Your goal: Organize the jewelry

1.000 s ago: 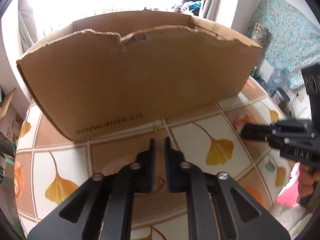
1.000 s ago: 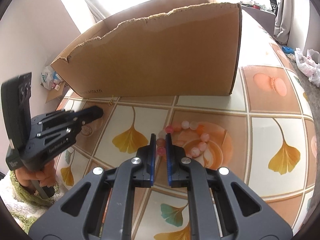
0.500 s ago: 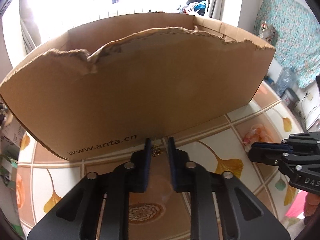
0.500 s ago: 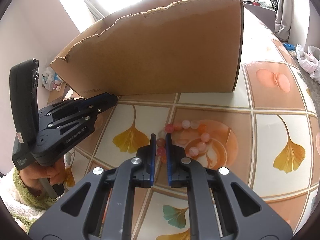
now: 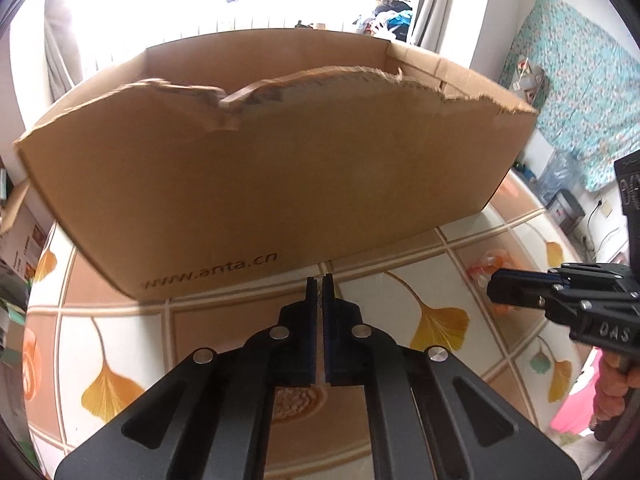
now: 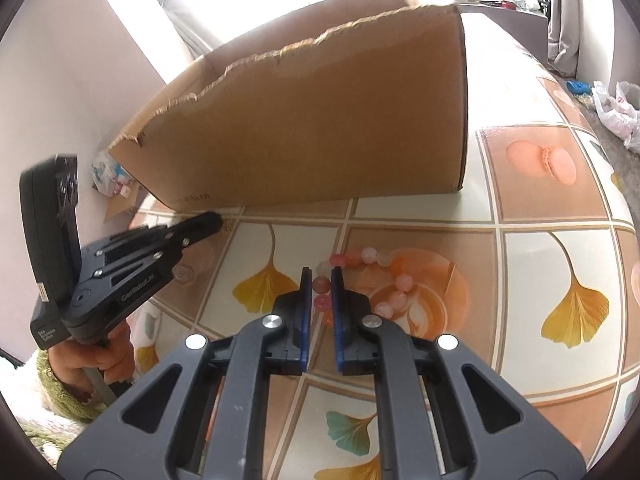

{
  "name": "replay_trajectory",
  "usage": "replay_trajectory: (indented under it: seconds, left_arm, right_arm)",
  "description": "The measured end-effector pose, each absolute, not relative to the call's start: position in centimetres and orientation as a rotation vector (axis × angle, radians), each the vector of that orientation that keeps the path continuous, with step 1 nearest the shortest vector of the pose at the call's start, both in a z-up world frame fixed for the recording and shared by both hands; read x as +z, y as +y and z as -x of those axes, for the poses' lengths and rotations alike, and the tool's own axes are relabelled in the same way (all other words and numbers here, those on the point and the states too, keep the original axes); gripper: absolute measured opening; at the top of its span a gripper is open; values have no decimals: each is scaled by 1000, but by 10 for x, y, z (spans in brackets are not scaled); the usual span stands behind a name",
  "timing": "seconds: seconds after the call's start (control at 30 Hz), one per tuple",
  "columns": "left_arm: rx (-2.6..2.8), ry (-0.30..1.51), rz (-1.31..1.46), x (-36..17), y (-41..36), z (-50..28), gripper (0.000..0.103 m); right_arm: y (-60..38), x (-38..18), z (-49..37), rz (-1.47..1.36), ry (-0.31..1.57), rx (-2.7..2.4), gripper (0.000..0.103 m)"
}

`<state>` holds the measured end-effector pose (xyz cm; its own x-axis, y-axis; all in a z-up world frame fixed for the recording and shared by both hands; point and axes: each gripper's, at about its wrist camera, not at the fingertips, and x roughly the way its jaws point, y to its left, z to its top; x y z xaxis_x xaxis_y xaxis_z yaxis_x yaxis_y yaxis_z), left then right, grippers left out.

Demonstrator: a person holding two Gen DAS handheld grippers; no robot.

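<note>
Brown cardboard box (image 5: 280, 184), pink/orange beads (image 6: 384, 276), tablecloth (image 6: 560, 208) w/ yellow ginkgo leaves on white/tan squares

floral fabric (image 5: 580, 92) right wall | white plastic bag (image 6: 616, 108) floor | grey curtain (image 6: 560, 12) behind

Both grippers are black with silver screws; the right gripper (image 6: 321, 276) has blue pads, and at nine o'clock a fuzzy green-and-white sleeve (image 6: 60, 392) shows.
</note>
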<state>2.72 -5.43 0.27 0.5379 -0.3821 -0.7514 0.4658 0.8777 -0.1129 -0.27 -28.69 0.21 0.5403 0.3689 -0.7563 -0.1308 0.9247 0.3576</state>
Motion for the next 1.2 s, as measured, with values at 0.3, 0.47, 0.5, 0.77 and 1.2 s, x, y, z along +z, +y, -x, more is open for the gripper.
replay_trajectory:
  seconds: [0.3,0.47,0.5,0.77,1.2]
  left_arm:
    - [-511,827,-42,32,-26,-11,3]
    - [-515,791,-17,49,-12,0,3]
    - [-516,787,-12,51,-11,1,3]
    - [-551,712,17,86,-4,9,3]
    - [-630,575,52,146,-10,-40,3]
  right_arm:
    - [-323,21,10,-455,889,335,8]
    - [-339,34,19,-533,849,355,8]
    - [-341,36,20,-552,841,364,8]
    - [-339,63,24,-580,777,424,8]
    - [-317,133,-21,-523,599,598,8]
